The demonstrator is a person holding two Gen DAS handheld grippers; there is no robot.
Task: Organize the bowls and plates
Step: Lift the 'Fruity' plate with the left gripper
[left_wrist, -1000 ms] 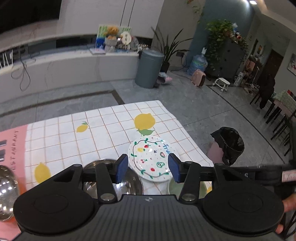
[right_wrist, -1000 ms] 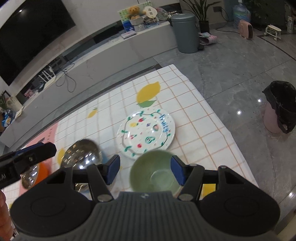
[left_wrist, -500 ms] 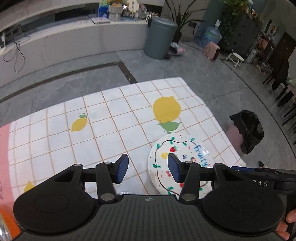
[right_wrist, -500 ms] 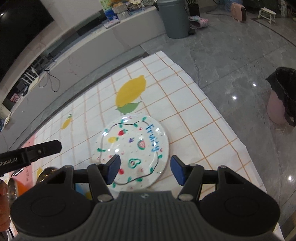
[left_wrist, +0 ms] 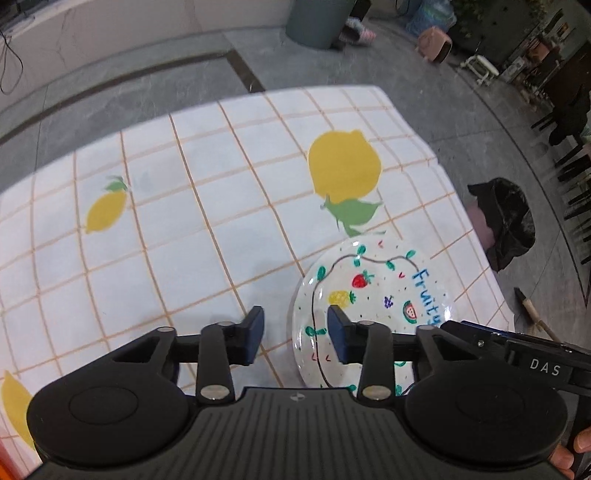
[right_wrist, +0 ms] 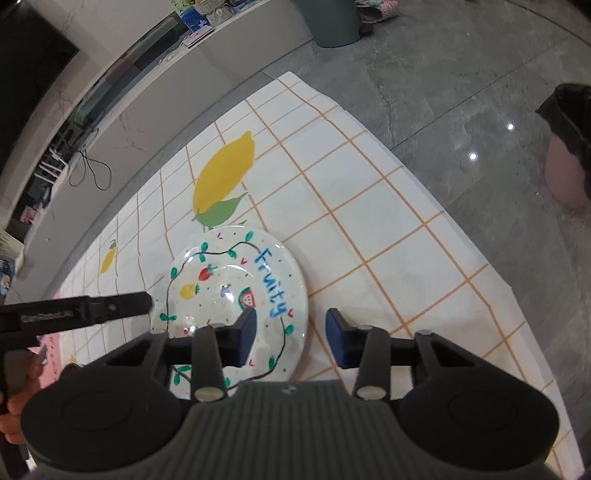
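A white plate [left_wrist: 373, 295] painted with fruit and the word "Fruity" lies flat on the lemon-print tablecloth [left_wrist: 207, 206]; it also shows in the right wrist view [right_wrist: 236, 291]. My left gripper [left_wrist: 295, 332] is open and empty, its jaws straddling the plate's left rim. My right gripper [right_wrist: 290, 338] is open and empty, its jaws straddling the plate's right rim. Each gripper's side shows in the other's view, as a dark bar. The bowls are out of view.
The table's right edge [right_wrist: 461, 214] and far edge [left_wrist: 258, 92] drop to grey floor. A black-lined bin [left_wrist: 506, 221] stands on the floor to the right, and a grey bin [left_wrist: 317, 18] stands farther back.
Both grippers have moved forward and down over the table toward the plate. The metal bowls and the green bowl have passed out of view behind them. Both stay open.
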